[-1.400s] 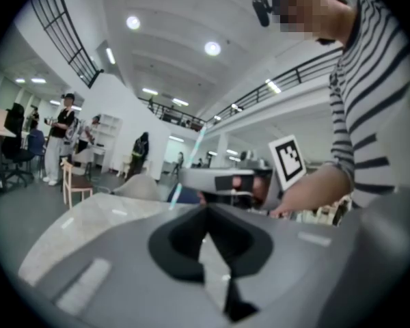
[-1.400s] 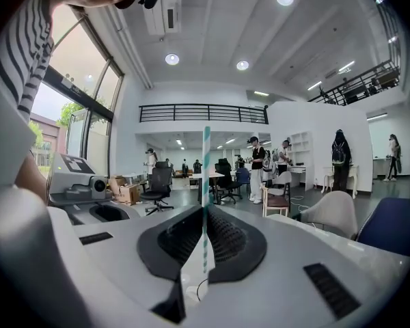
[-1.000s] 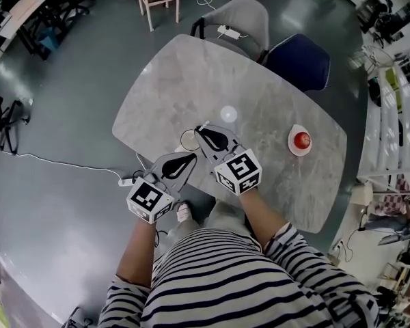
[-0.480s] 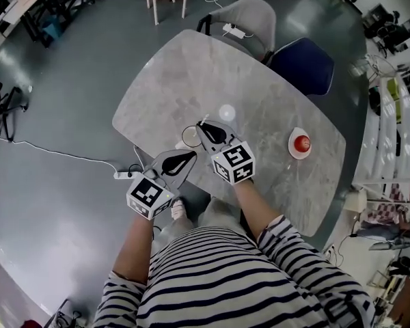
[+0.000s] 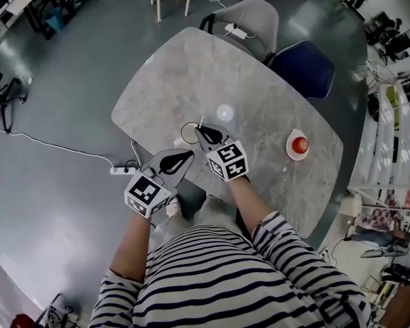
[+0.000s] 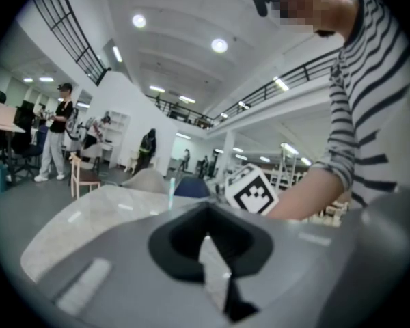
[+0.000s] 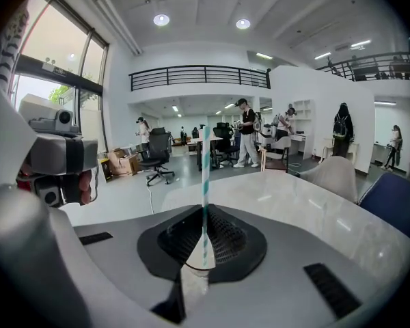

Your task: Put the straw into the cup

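Observation:
A clear cup (image 5: pixel 188 134) stands on the marble table (image 5: pixel 178 74) near its front edge. My right gripper (image 5: pixel 202 129) hovers just right of the cup and is shut on a white straw with teal stripes (image 7: pixel 205 176). The straw stands upright from the jaw tips in the right gripper view. My left gripper (image 5: pixel 188 157) sits lower, off the table's front edge, with its jaws together and nothing in them. From the left gripper view (image 6: pixel 206 209) I see the straw (image 6: pixel 170 190) and the right gripper's marker cube (image 6: pixel 251 192) ahead.
A small white round object (image 5: pixel 225 112) lies behind the cup. A red ball on a white dish (image 5: pixel 299 144) sits at the table's right. A grey chair (image 5: pixel 249 18) and a blue chair (image 5: pixel 302 67) stand at the far side. A cable and power strip (image 5: pixel 120 170) lie on the floor.
The right gripper with the straw has edged slightly closer to the cup. The left gripper has stayed where it was, and the head view has shifted a little.

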`<state>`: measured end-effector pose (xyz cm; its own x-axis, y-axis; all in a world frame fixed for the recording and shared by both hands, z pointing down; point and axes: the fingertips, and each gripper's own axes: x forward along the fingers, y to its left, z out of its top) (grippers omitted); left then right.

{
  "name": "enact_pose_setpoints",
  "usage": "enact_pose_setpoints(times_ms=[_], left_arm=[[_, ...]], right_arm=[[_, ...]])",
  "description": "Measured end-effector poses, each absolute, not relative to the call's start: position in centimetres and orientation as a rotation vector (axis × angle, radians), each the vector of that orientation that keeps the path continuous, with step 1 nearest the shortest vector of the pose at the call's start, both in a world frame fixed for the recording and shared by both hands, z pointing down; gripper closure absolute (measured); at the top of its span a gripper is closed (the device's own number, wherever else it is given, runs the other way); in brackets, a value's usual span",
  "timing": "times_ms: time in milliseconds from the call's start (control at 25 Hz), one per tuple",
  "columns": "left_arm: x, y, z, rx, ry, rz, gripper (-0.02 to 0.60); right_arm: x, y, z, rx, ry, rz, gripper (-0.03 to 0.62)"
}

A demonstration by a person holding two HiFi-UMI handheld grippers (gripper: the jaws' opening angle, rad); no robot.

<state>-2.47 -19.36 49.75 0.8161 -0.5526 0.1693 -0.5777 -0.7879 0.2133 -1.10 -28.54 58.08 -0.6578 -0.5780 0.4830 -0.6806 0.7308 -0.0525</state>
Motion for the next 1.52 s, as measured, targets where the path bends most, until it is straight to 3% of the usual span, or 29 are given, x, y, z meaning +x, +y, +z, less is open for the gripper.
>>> enact_pose_setpoints(times_ms=[1520], left_arm=[[-3.6,-18.6,50.2,2.7,-0.922,0.157,0.575]], right_arm=[[-3.2,-29.5,63.6,0.849,-2.336,0.339,0.572]])
